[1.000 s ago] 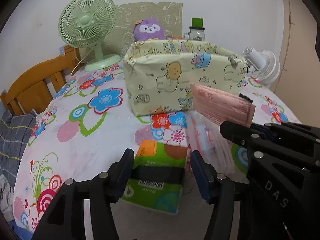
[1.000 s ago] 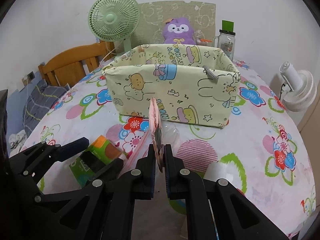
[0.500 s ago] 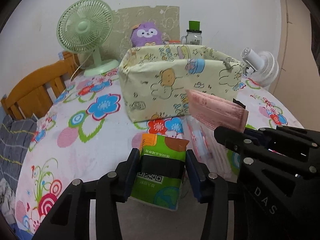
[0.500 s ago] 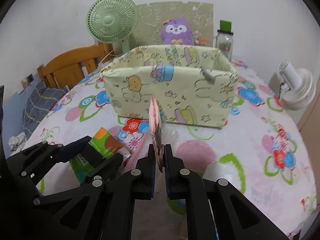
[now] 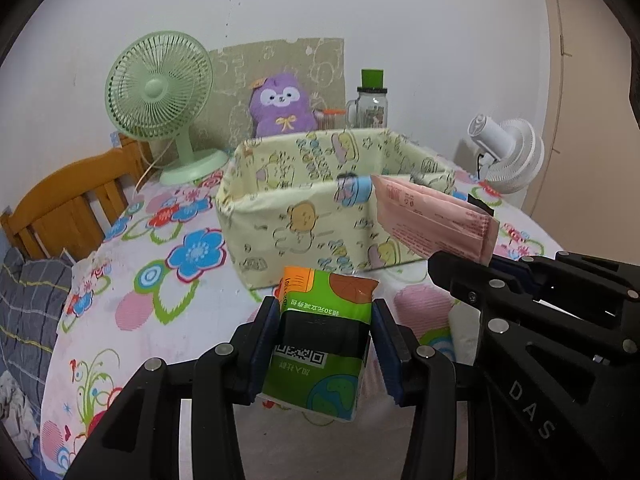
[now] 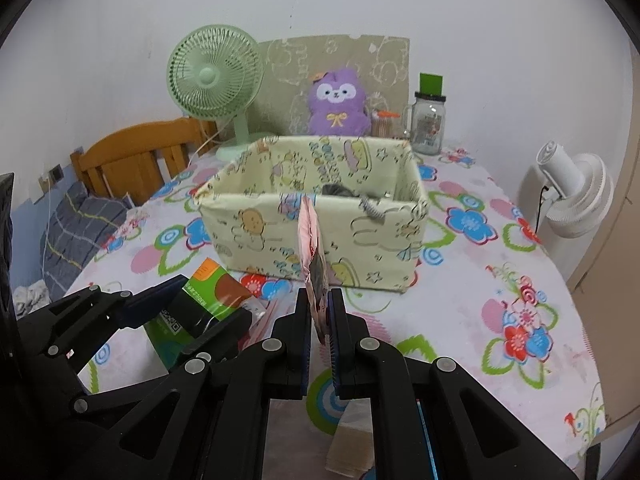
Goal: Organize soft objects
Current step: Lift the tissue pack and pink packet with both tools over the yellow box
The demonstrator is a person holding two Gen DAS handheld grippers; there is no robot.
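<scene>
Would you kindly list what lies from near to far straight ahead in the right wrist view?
Right gripper → thin pink packet pinched edge-on in it → pale yellow cartoon-print fabric box → purple plush toy → beige cardboard sheet against the wall.

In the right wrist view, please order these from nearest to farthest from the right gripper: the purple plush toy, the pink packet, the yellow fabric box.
1. pink packet: clamped edge-on between the jaws of the right gripper.
2. yellow fabric box: straight ahead, mid-table.
3. purple plush toy: behind the box, by the wall.
</scene>
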